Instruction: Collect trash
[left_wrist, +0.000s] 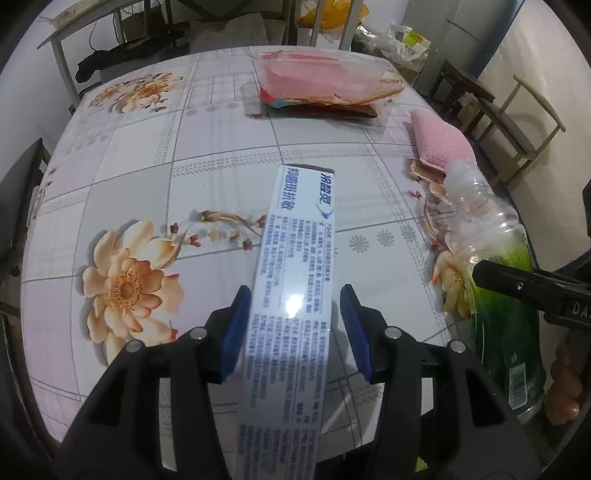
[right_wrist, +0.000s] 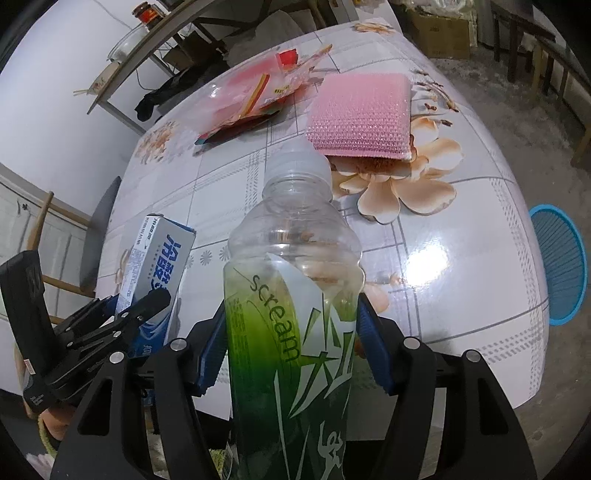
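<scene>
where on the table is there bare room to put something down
The tablecloth is bare on the left, between the toothpaste box and the far corner. There is a smaller bare patch near the blue basket. It is crowded at the far right: the clear pink-filled container and the pink bubble wrap.

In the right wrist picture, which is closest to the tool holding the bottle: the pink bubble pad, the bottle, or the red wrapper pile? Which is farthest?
1. Bottle, between the right tool pads.
2. Pink bubble pad, mid-table, right of centre.
3. Red wrapper pile, far side, left of the pad.
</scene>
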